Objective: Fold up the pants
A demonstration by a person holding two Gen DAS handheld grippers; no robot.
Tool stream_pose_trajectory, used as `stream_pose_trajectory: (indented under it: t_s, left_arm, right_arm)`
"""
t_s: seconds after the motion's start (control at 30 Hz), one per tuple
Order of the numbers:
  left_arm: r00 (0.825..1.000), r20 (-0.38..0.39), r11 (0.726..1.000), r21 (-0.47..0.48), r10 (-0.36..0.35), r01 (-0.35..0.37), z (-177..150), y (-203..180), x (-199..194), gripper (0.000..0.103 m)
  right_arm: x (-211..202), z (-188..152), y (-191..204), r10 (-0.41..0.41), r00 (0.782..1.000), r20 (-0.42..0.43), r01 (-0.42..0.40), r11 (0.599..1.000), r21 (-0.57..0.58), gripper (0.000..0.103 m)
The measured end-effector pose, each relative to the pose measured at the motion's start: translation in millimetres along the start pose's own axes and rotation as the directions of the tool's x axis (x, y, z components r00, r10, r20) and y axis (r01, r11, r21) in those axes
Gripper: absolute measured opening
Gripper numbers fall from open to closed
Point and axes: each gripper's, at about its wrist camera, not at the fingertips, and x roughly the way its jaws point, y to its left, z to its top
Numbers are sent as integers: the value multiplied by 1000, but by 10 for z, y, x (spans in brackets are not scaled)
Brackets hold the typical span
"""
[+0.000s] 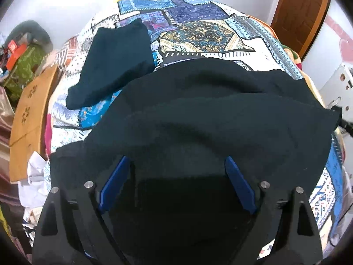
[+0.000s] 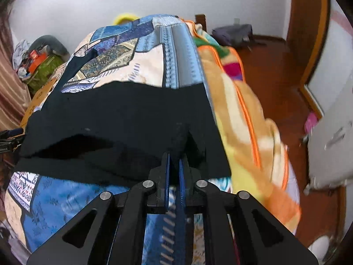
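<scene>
Dark pants (image 1: pixel 198 110) lie spread across a patterned patchwork quilt (image 1: pixel 198 35), with one layer folded over another. My left gripper (image 1: pixel 176 158) hangs above the near part of the pants with its blue pads (image 1: pixel 114 183) wide apart and nothing between them. In the right wrist view the same pants (image 2: pixel 123 114) cross the quilt (image 2: pixel 145 66). My right gripper (image 2: pixel 174 156) has its jaws almost together, pinching a raised fold at the pants' near right corner. The left gripper (image 2: pixel 11 137) peeks in at that view's left edge.
A second dark folded garment (image 1: pixel 114 64) lies further back on the quilt. An orange and yellow blanket (image 2: pixel 242 121) hangs off the bed's right side above a wooden floor (image 2: pixel 275 70). A wooden board (image 1: pixel 28 119) and clutter (image 1: pixel 22 61) stand left; a white cabinet (image 2: pixel 331 150) stands right.
</scene>
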Motion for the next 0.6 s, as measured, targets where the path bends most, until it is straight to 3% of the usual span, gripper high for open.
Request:
stream_pose_trajectory:
  t_s: [0.13,0.27,0.4,0.6]
  left_arm:
    - [1000,29,1000,-24,-5,6,-16,166,-146,90]
    - [994,105,996,-90,19,-9,-52,537,-405,90]
    - [986,136,981,-179,99,-74,-109,1085,-525,90]
    - [983,48,939,-307,177,-154,-286,1925,-357,90]
  right_arm:
    - [-218,108,32,-81,996,27,82,996,-36,38]
    - [-535,325,253,-101,987,121,116,986,-119,45]
    - [-615,606,625,-18,985,173,51,981,-188,49]
    - [-201,1046,1495,147,981,128,-97,939,-329,49]
